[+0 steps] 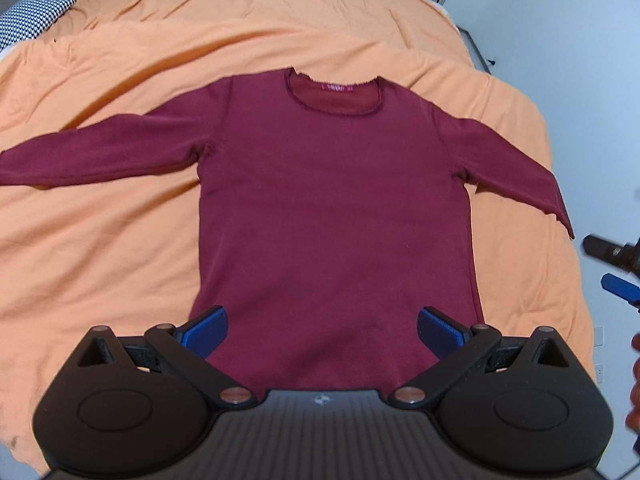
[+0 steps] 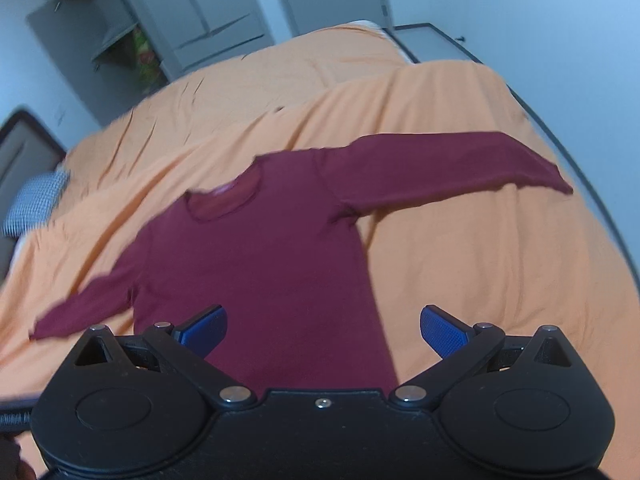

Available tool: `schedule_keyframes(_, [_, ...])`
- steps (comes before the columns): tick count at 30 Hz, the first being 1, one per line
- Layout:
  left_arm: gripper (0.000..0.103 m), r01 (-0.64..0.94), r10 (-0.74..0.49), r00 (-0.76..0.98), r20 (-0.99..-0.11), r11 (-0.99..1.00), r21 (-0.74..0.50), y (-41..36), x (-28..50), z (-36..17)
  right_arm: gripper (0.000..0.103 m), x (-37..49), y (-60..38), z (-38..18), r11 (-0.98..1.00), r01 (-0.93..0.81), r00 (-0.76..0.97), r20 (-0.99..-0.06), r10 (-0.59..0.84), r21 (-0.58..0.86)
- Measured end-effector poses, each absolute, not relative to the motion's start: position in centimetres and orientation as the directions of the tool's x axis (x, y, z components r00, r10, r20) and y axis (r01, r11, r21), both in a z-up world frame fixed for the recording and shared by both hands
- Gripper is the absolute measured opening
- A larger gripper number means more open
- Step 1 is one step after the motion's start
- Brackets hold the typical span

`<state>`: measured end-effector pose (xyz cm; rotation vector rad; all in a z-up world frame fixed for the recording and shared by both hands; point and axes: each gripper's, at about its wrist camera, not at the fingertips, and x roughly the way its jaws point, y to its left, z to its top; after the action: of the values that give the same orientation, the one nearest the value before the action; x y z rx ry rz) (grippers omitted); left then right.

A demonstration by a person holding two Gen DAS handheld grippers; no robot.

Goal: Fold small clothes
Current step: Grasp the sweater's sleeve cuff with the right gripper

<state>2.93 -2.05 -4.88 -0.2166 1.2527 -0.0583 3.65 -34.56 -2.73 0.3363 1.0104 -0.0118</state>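
From my left claw's camera, my left claw (image 1: pixel 322 334) hangs over the hem of a dark red long-sleeved shirt (image 1: pixel 328 208), jaws spread wide with nothing between them. Its blue pads (image 1: pixel 206 330) frame the bottom of the shirt from above; I cannot tell whether they touch the cloth. The shirt lies flat and face up on an orange bedspread (image 1: pixel 100 240), both sleeves stretched out sideways, the neck hole pointing away from me with a red label (image 1: pixel 336 87) showing inside the collar. The bedspread is creased, with a long ridge running behind the shoulders. A black-and-white patterned pillow (image 1: pixel 30 20) sits at the far left corner of the bed. At the right edge I see part of my other claw (image 1: pixel 616 272), black with a blue tip, held off the side of the bed near the right cuff. Nothing lies on top of the shirt.

From my right claw's camera, the picture is blurred. My right claw (image 2: pixel 324 332) is also spread wide and empty, over the shirt's (image 2: pixel 260 264) lower right part, one pad over the cloth and the other over bare bedspread (image 2: pixel 480 260). The shirt looks slanted here, one sleeve reaching up to the right, the other down to the left. The pillow (image 2: pixel 36 200) shows at the left, and grey cupboards (image 2: pixel 192 20) and a shelf stand against the wall beyond the bed.
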Motion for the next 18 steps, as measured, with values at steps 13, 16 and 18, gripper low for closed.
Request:
schedule_keyframes(13, [0.103, -0.073, -0.096, 0.303, -0.948, 0.990, -0.124, -7.1, 6.4, -9.2, 0.099, 10.9, -58.1, -13.7, 0.698, 0.460, 0.672, -0.729, 0.131, 0.549])
schedule_keyframes(16, [0.103, -0.066, -0.088, 0.319, -0.944, 0.991, -0.115, -8.7, 8.3, -10.5, 0.094, 13.1, -62.0, -16.9, 0.659, 0.476, 0.690, -0.712, 0.131, 0.582])
schedule_keyframes(18, [0.103, -0.056, -0.097, 0.341, -0.935, 0.991, -0.123, -10.0, 9.8, -11.1, 0.090, 14.4, -64.1, -19.0, 0.615, 0.494, 0.703, -0.699, 0.134, 0.614])
